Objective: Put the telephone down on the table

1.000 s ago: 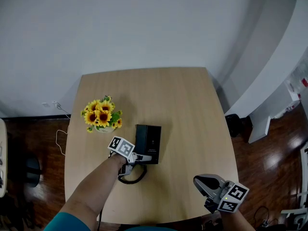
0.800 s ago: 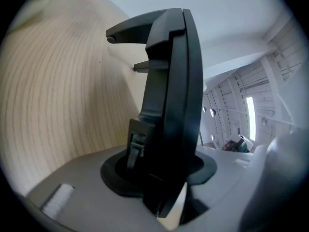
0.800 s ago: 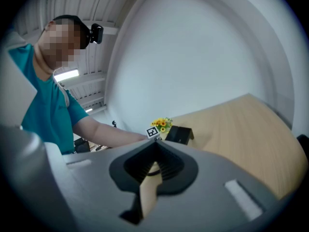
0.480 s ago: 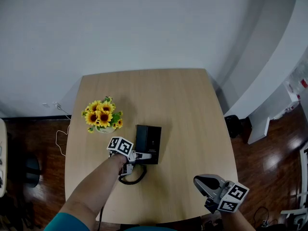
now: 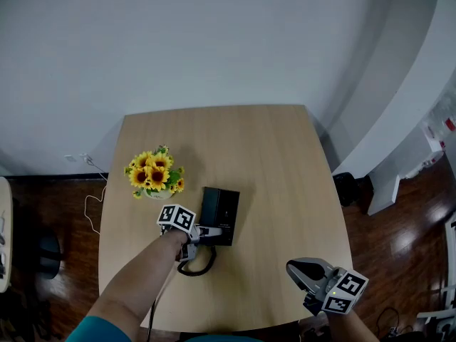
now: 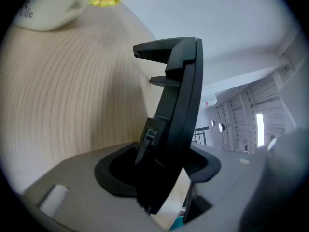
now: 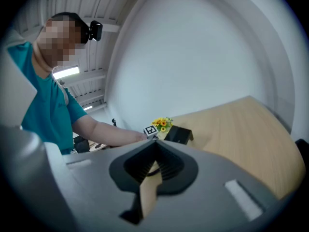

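- Starting with the telephone point(image 5: 221, 206), we see a black rectangular body near the middle of the tabletop point(image 5: 278, 162), a little toward the left and toward the near side.
- The left claw point(image 5: 212, 231) is at its near-left corner. In the left gripper view the jaws are clamped on a black part of the telephone, which stands up between them in front of the pale wood.
- We cannot tell whether the telephone rests fully on the wood or is a little lifted.
- A dark cord point(image 5: 201, 266) makes a loop on the tabletop just behind this claw, toward the near edge.
- Near the telephone, on its left side and apart from it, we see sunflowers point(image 5: 153, 173) in a white pot point(image 6: 46, 11).
- A bare forearm point(image 5: 135, 283) with a teal sleeve point(image 5: 107, 331) leads to the left claw, and a marker cube point(image 5: 178, 217) sits on top of it.
- The right claw point(image 5: 295, 270) hangs well apart from the telephone, at the near right corner of the tabletop. In the right gripper view its jaws meet at the tips and nothing is between them.
- Around the tabletop we see a white wall point(image 5: 214, 41) and a dark wooden floor point(image 5: 64, 212).
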### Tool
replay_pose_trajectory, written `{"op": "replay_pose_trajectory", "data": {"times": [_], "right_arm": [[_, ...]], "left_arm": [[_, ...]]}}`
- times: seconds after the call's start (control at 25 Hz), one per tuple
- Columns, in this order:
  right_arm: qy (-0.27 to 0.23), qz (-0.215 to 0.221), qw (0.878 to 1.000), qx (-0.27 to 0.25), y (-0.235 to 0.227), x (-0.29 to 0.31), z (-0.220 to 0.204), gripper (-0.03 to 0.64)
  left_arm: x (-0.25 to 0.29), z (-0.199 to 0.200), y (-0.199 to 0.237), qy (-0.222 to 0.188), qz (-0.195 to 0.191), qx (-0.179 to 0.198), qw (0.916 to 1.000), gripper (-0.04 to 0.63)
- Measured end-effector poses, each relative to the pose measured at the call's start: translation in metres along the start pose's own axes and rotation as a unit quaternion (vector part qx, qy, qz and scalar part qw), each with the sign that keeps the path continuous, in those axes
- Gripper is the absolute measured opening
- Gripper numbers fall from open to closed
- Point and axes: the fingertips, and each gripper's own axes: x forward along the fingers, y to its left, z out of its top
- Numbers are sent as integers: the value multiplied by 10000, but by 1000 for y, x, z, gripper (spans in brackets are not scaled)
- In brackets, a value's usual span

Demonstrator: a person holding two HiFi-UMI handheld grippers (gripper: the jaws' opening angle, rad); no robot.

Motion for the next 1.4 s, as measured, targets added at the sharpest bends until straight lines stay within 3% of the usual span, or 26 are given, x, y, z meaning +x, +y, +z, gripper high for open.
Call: {"op": "replay_pose_trajectory", "data": {"times": [0.36, 0.84, 1.08, 1.4], "right_arm": [[127, 7, 9999, -53, 4, 4, -2, 2], [167, 24, 9997, -184, 6, 7, 4, 2], [244, -47, 9993, -284, 7, 6, 8, 2], [236, -113, 9994, -245, 5, -3, 12, 3]], "left_arm": [[-6, 1, 6, 7, 582, 121, 9982, 305], [-14, 0, 17, 15, 1361, 535, 9892, 334], [-14, 0, 20, -63, 1441, 561, 9879, 339], [-22, -7, 22, -294, 1454, 925, 9846, 331]]}}
